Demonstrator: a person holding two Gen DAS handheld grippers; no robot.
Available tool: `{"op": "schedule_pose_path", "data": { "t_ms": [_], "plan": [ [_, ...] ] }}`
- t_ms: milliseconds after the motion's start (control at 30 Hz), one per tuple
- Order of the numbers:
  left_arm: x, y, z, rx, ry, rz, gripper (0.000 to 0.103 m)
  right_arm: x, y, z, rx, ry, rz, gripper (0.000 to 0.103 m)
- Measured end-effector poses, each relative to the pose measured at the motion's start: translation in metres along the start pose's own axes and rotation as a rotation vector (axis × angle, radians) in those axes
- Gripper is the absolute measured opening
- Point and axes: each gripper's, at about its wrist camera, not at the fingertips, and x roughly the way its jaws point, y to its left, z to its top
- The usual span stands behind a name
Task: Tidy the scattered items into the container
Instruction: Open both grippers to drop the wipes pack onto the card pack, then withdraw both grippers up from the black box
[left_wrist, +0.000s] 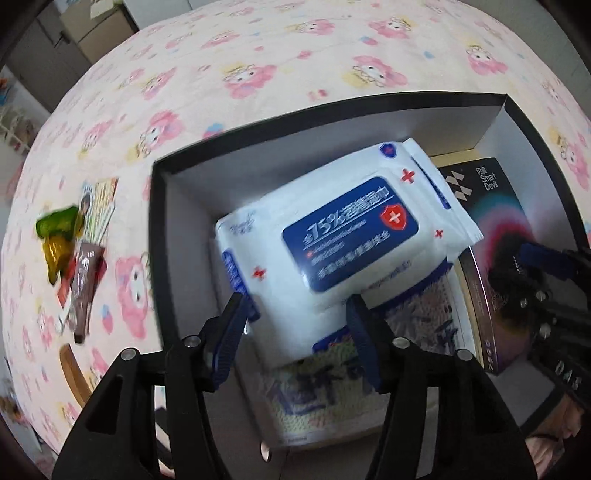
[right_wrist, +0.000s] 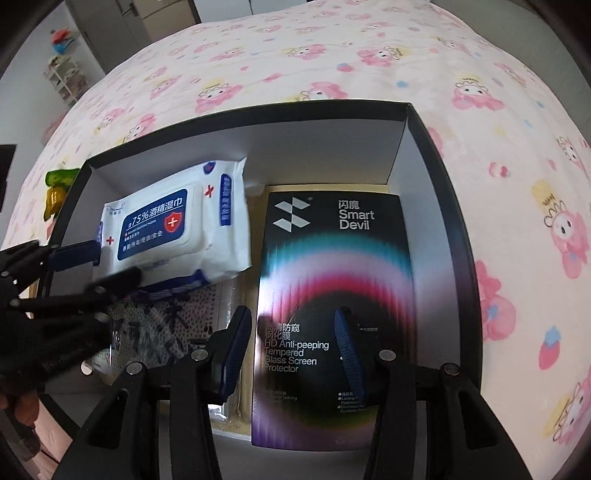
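Note:
A black container (left_wrist: 332, 107) with white inner walls sits on a pink cartoon-print bedspread. Inside, a white and blue wet-wipes pack (left_wrist: 332, 229) lies tilted on a patterned tissue pack (left_wrist: 321, 391). My left gripper (left_wrist: 297, 306) is open, its fingertips at the wipes pack's near edge, which looks blurred. Beside the wipes pack lies a black Smart Devil screen-protector box (right_wrist: 332, 295). My right gripper (right_wrist: 291, 317) hovers open above that box, one finger over it. The left gripper (right_wrist: 107, 264) also shows at the left of the right wrist view, against the wipes pack (right_wrist: 173, 229).
On the bedspread left of the container lie green and yellow packets (left_wrist: 55, 236), a printed card (left_wrist: 101, 206) and a brown packet (left_wrist: 85, 291). A wooden edge (left_wrist: 74, 369) shows at lower left. Cabinets and a shelf (right_wrist: 62, 77) stand beyond the bed.

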Motion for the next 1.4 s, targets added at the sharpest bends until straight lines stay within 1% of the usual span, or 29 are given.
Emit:
{"op": "schedule_pose_path", "data": {
  "t_ms": [167, 200, 267, 333, 400, 533, 567, 700, 800, 967, 1100, 1233, 1300, 1400],
  "plan": [
    [-0.01, -0.007, -0.02, 0.018, -0.011, -0.088, 0.056, -0.004, 0.002, 0.002, 0.002, -0.009, 0.055, 0.043],
    [-0.01, -0.009, -0.021, 0.025, -0.011, -0.085, 0.056, -0.003, 0.004, 0.001, 0.003, -0.004, 0.073, 0.043],
    [-0.006, -0.011, -0.018, 0.044, -0.005, -0.042, 0.056, -0.004, 0.007, 0.001, 0.0, -0.001, 0.109, 0.043],
    [-0.002, -0.013, -0.015, 0.064, 0.002, 0.0, 0.056, -0.002, 0.012, 0.0, -0.017, -0.003, 0.113, 0.043],
    [0.002, -0.016, -0.013, 0.084, 0.008, 0.043, 0.053, 0.004, 0.016, 0.0, -0.022, 0.012, 0.097, 0.043],
    [0.01, -0.02, -0.007, 0.123, 0.021, 0.128, 0.053, 0.014, 0.02, 0.001, -0.015, 0.032, 0.065, 0.043],
    [0.011, -0.019, -0.005, 0.121, 0.021, 0.131, 0.052, 0.016, 0.02, 0.002, -0.012, 0.034, 0.056, 0.043],
    [0.016, -0.01, 0.003, 0.084, 0.017, 0.097, 0.052, 0.017, 0.019, 0.003, 0.005, 0.03, 0.057, 0.043],
    [0.02, -0.011, 0.003, 0.093, 0.017, 0.104, 0.052, 0.016, 0.018, 0.004, 0.014, 0.027, 0.056, 0.043],
    [0.005, -0.003, -0.006, 0.024, -0.006, -0.021, 0.055, 0.02, 0.022, 0.006, -0.004, 0.025, 0.039, 0.043],
    [-0.005, 0.011, -0.012, -0.046, -0.052, -0.103, 0.055, 0.016, 0.02, 0.005, 0.016, 0.01, 0.037, 0.043],
    [-0.018, 0.025, -0.019, -0.122, -0.094, -0.158, 0.055, 0.003, 0.023, 0.001, 0.034, -0.032, 0.021, 0.043],
    [-0.022, 0.035, -0.022, -0.137, -0.121, -0.18, 0.055, -0.004, 0.025, -0.002, 0.04, -0.055, 0.011, 0.043],
    [-0.049, 0.029, -0.039, -0.135, -0.159, -0.203, 0.055, -0.015, 0.03, -0.009, 0.043, -0.091, -0.005, 0.043]
  ]
}}
